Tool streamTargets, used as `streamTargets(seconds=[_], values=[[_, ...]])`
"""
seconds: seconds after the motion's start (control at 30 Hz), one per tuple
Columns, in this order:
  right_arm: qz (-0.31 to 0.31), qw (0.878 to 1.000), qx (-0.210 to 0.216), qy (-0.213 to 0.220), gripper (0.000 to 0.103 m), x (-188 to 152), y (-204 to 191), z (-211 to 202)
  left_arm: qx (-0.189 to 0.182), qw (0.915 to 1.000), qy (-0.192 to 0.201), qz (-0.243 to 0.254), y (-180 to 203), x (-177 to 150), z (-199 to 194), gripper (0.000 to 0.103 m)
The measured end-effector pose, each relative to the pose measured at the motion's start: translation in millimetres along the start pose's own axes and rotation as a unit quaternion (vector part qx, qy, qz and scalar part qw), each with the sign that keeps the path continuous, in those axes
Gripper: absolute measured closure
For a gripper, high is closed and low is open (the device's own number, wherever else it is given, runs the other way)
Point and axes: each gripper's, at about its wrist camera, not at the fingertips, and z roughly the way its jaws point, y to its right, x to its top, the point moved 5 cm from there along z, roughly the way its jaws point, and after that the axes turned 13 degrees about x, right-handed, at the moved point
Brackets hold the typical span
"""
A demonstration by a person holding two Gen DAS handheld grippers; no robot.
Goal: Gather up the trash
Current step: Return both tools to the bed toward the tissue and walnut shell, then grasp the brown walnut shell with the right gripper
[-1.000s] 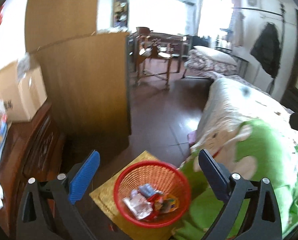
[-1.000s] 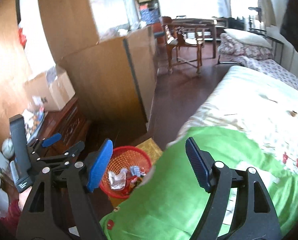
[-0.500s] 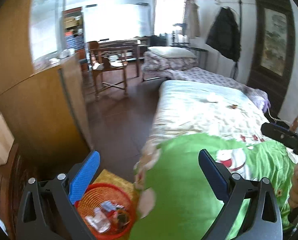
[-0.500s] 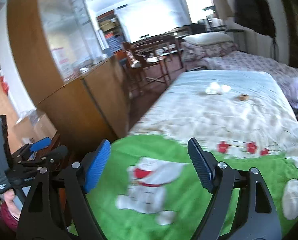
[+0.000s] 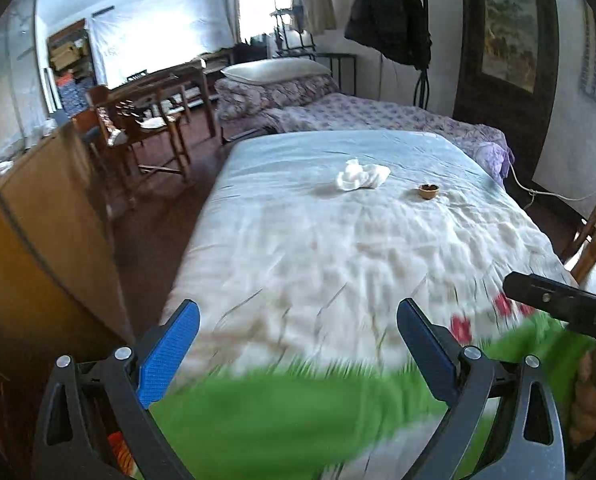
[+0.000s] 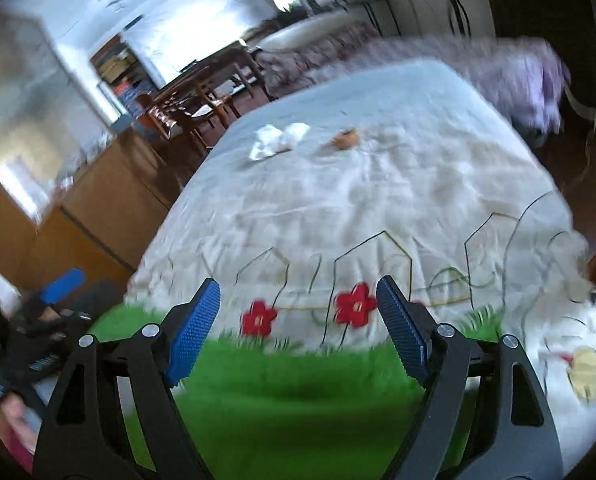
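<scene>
Views have swung from the red basket, now barely visible at lower left, onto the bed (image 5: 338, 248), where crumpled tissue (image 5: 361, 175) and a small brown cup (image 5: 429, 191) await collection at upper centre; left gripper (image 5: 298, 346) and right gripper (image 6: 298, 318) both show jaws open and empty.

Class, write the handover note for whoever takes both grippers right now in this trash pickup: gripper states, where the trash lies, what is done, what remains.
Left gripper: open, empty, over the near end of the bed.
Right gripper: open, empty, also over the near end.
Crumpled white tissue and small brown cup-like scrap lie apart at the far end.
Done: neither piece picked up.
Left: collect both; only a sliver of something orange-red shows at the lower left, likely the bin.
</scene>
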Motion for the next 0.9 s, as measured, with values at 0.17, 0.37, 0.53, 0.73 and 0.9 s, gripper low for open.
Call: streamTargets(seconds=[0.17, 0.37, 0.53, 0.73, 0.9], values=[[0.012, 0.999, -0.037, 0.016, 0.025, 39.6, 18.0, 18.1, -0.027, 0.9993, -0.025, 0.006, 34.3, 32.5, 50.9, 0.006], [-0.016, 0.994, -0.112, -0.001, 0.025, 80.1, 39.1, 54.0, 0.009, 0.9992, -0.034, 0.02, 59.0, 59.2, 112.1, 0.006], [-0.037, 0.991, -0.128, -0.014, 0.025, 93.4, 42.8, 73.0, 0.023, 0.9981, -0.042, 0.04, 70.2, 66.7, 137.8, 0.006], [-0.072, 0.986, -0.15, -0.008, 0.025, 103.4, 42.2, 86.8, 0.026, 0.9968, -0.057, 0.049, 71.4, 66.8, 154.6, 0.006], [-0.069, 0.985, -0.159, -0.008, 0.025, 107.2, 46.6, 93.3, 0.016, 0.9963, -0.08, 0.027, 64.2, 63.6, 167.2, 0.005]])
